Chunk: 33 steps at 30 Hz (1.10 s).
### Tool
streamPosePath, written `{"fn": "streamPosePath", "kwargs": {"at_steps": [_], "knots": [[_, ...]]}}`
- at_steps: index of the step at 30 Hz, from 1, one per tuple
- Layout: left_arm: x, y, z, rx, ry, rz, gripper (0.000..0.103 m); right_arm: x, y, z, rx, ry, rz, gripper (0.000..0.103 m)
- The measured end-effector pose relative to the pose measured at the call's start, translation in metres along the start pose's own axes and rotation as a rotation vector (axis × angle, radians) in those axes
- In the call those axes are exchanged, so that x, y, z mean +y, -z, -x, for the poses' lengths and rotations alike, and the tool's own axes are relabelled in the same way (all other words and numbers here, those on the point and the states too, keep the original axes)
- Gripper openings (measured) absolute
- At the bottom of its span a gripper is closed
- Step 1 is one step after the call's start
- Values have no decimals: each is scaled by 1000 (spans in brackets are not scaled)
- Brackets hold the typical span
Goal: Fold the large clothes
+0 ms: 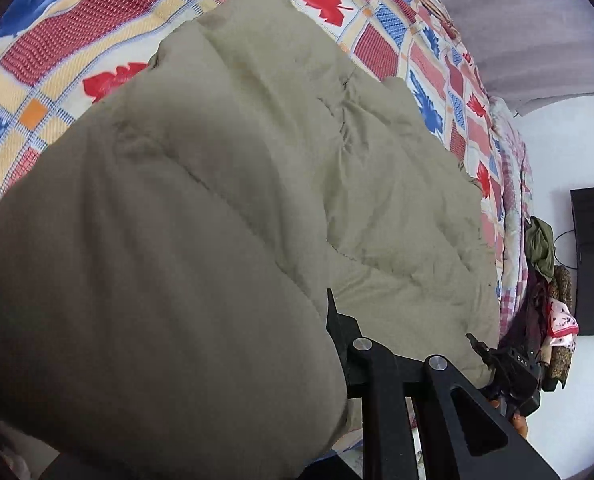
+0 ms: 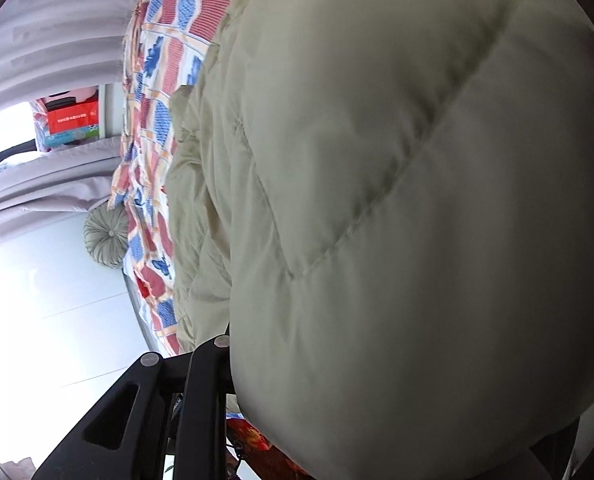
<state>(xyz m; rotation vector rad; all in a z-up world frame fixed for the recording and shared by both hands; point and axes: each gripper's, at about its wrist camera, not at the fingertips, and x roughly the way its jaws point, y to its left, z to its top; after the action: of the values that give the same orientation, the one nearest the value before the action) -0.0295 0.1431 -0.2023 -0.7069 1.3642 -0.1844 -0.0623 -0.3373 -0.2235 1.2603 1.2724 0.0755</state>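
Olive puffer coat (image 1: 257,152) on patterned bed (image 1: 97,12)

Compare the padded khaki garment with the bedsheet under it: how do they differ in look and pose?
The padded khaki garment is one plain olive-beige colour; the bedsheet is patterned with red and blue leaves and checked blocks. The garment is puffy, with quilted seams; the bedsheet looks thin. The garment is bunched up, its near part bulging close to both cameras; the bedsheet lies spread flat on the bed. Both are large textiles.

Puffy olive quilted coat (image 1: 225,184) lies on the bed's leaf-patterned patchwork sheet (image 1: 97,12); one fold lifted before each camera. Round pleated cushion (image 2: 106,236) beside bed edge. Clothes heap (image 1: 545,280) at bed's right.
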Motion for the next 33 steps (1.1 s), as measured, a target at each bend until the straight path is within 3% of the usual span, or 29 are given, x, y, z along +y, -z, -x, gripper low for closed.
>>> {"fn": "streamPosePath", "kwargs": {"at_steps": [5, 7, 9, 16, 25, 33], "knots": [[-1, 6, -4, 12, -65, -8, 25, -12, 4, 0, 2, 37, -21, 28], [-1, 7, -2, 17, -111, -6, 35, -7, 2, -2, 8, 58, -15, 31], [-2, 8, 3, 13, -188, -5, 54, 12, -3, -8, 15, 85, -21, 37], [-4, 14, 22, 36, -318, -19, 55, 27, 0, 5, 39, 217, -16, 47], [-21, 27, 46, 20, -447, -26, 55, 57, 2, 29, 131, 380, 103, 50], [-42, 42, 65, -32, -509, 11, 55, 84, 11, 39, 222, 341, 258, 50]]}}
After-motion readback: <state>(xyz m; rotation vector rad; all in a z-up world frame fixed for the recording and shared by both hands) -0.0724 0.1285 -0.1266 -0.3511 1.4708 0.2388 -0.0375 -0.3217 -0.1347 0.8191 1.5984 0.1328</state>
